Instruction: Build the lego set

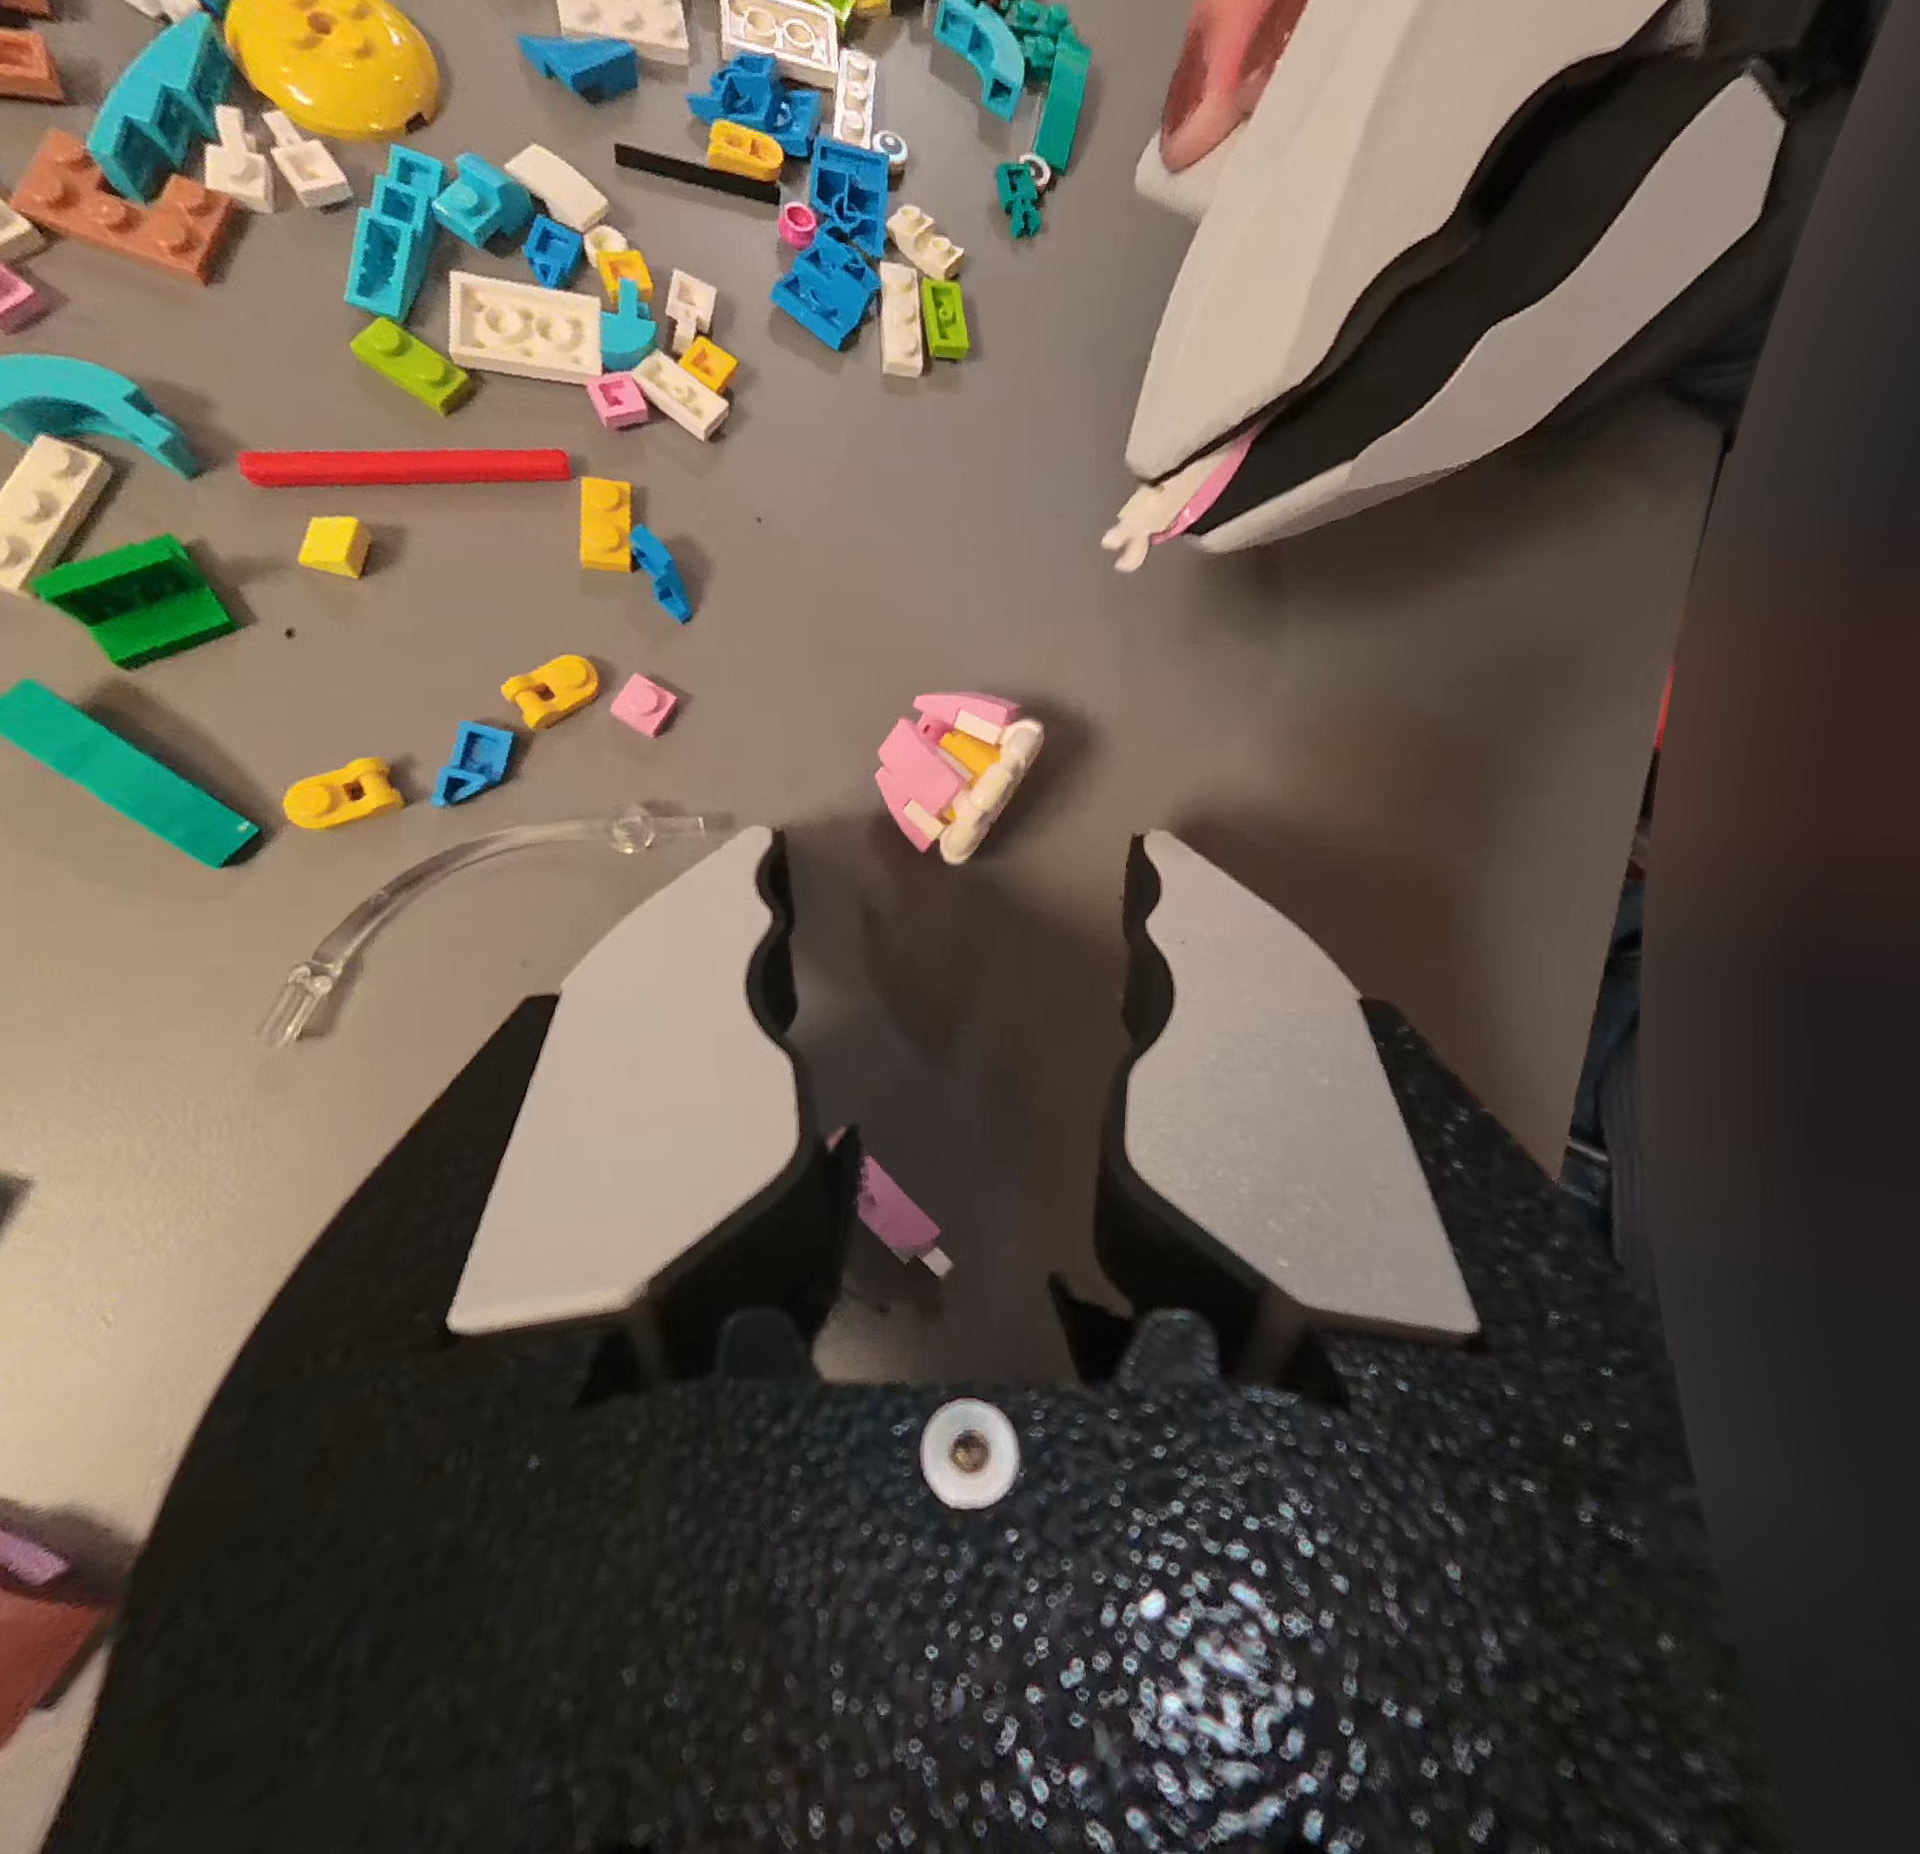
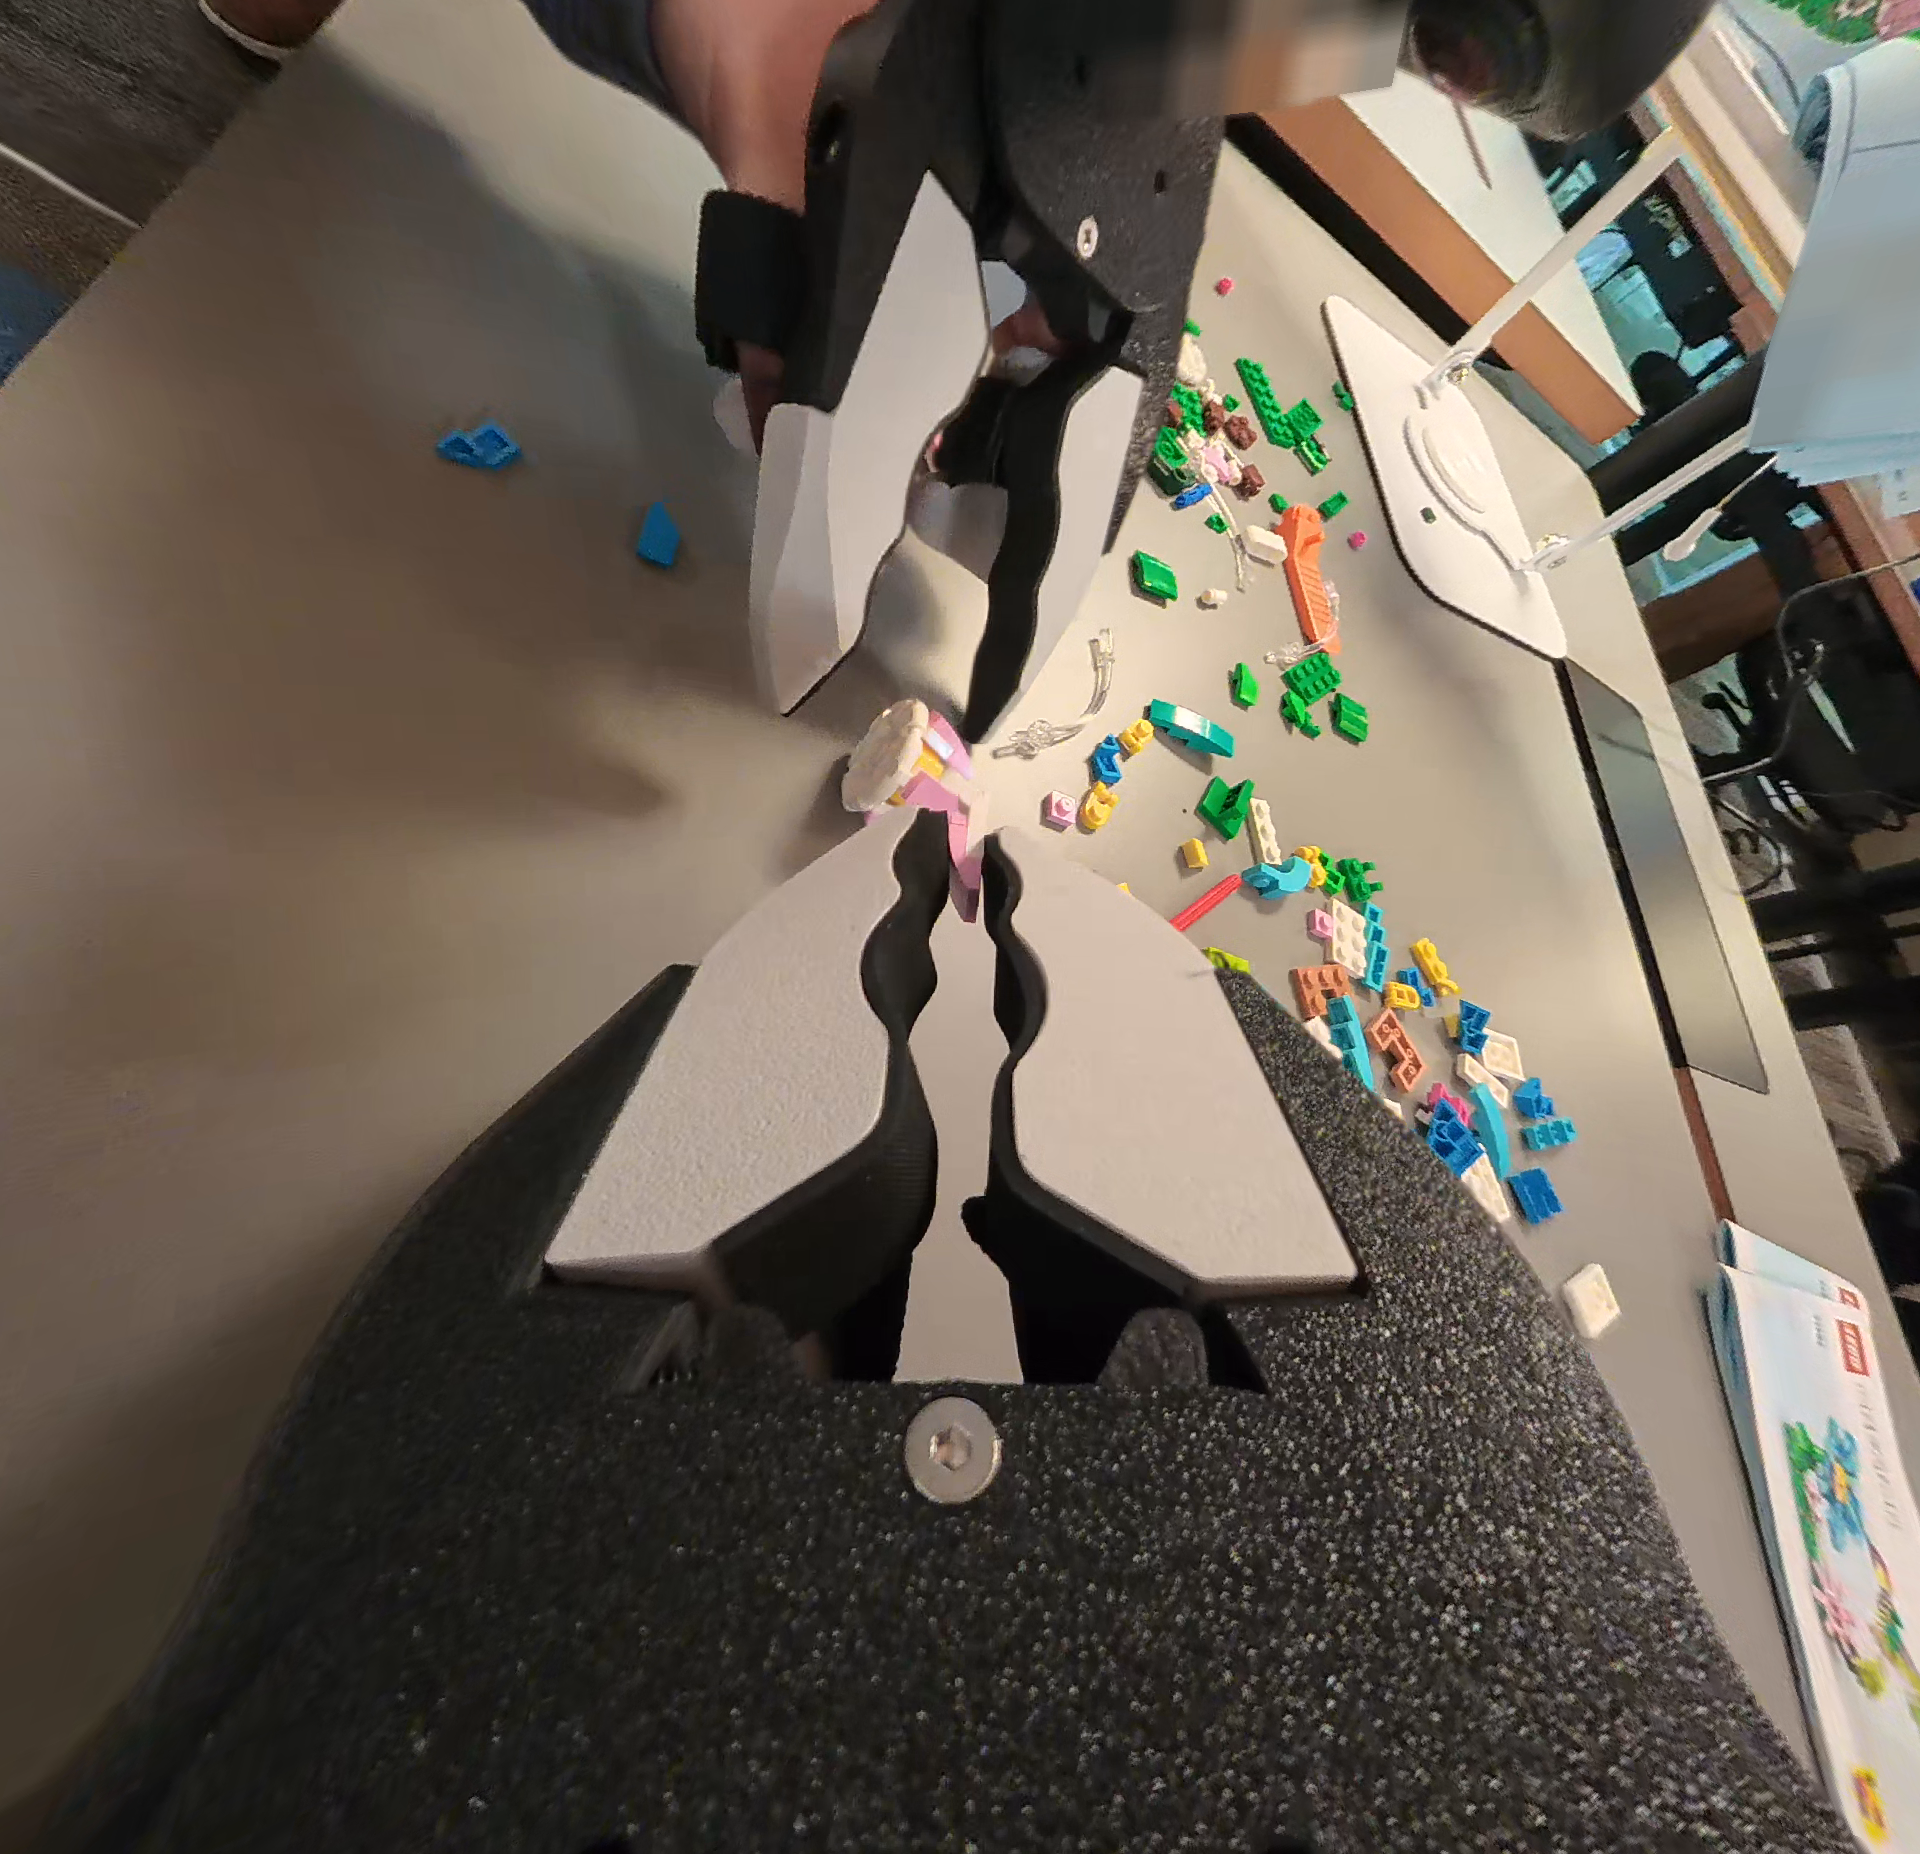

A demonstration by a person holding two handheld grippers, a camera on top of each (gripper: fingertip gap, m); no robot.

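A small pink, white and yellow flower assembly (image 1: 956,776) lies on the grey table, just ahead of my left gripper (image 1: 956,848), which is open and empty above it. A loose pink piece (image 1: 894,1207) lies on the table lower down between its fingers. My right gripper (image 2: 956,838) is shut on a thin pink and white piece (image 2: 964,874), held beside the flower assembly (image 2: 899,760). In the left wrist view the right gripper (image 1: 1169,505) sits at the upper right, apart from the flower. In the right wrist view the left gripper (image 2: 894,703) hangs open over the flower.
Many loose bricks lie to the left: a yellow dome (image 1: 327,48), a red bar (image 1: 405,466), a clear curved piece (image 1: 416,900), a green plate (image 1: 114,765). An orange brick separator (image 2: 1311,578), a white stand base (image 2: 1455,474) and an instruction booklet (image 2: 1829,1492) lie farther off. My right fingertips sit around 6 centimetres from my left ones. The red bar (image 1: 405,466) sits 9 centimetres or so from the ends of my left fingers. Seen from the right wrist view (image 2: 1200,904) as well.
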